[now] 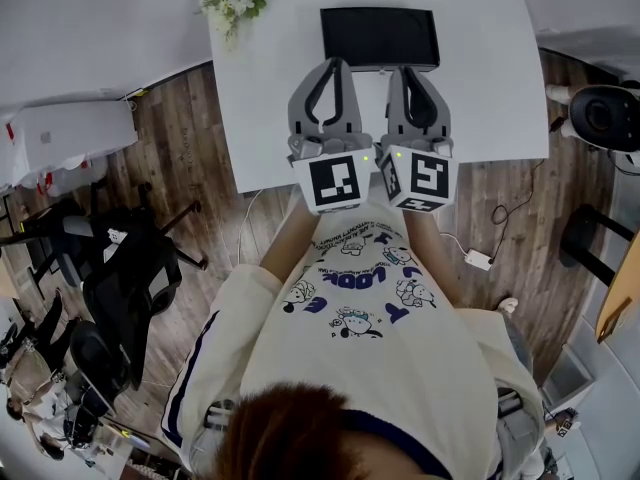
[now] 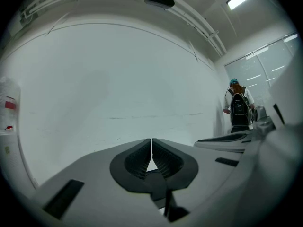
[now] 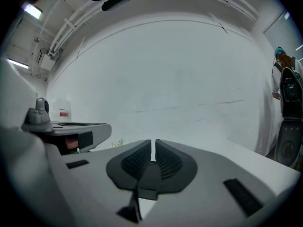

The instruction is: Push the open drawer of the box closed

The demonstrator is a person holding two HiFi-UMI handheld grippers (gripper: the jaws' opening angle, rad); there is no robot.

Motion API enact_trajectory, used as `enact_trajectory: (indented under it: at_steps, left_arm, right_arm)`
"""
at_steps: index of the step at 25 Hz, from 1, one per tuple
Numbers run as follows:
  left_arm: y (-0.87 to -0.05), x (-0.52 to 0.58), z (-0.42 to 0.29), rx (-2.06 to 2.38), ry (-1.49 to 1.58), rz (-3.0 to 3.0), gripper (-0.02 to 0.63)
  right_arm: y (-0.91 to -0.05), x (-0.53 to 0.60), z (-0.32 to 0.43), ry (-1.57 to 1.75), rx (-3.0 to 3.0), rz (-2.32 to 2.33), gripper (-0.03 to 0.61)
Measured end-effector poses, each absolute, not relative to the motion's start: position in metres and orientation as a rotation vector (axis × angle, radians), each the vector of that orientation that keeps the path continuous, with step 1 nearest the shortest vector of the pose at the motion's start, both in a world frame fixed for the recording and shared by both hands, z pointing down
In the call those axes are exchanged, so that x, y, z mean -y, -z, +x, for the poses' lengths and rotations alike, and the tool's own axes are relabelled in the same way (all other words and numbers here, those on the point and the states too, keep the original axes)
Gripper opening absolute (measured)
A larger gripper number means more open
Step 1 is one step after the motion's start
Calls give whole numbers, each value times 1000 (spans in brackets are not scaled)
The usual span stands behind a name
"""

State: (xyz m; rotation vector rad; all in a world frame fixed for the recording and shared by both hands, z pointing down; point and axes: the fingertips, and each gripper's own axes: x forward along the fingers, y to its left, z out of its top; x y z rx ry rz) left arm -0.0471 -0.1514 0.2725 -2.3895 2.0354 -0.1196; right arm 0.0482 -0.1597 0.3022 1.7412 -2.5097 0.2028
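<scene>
The black box (image 1: 379,37) sits on the white surface (image 1: 480,98); from above, its open drawer cannot be made out. Just short of the box, on its near side, the left hand-held gripper (image 1: 330,65) and the right hand-held gripper (image 1: 413,72) each have their jaws pressed together on nothing. That suits a push, I judge: leave them closed, drop to drawer height, meet the drawer front squarely at its middle and press straight in, bracing the box if it slides.
</scene>
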Motion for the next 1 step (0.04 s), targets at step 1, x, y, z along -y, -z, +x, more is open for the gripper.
enact_trajectory:
  at_steps: [1]
  left_arm:
    - [-272,152,-47,-2034,118,-2389,20]
  right_arm:
    - [-302,160,48,-203,2511,1741,46]
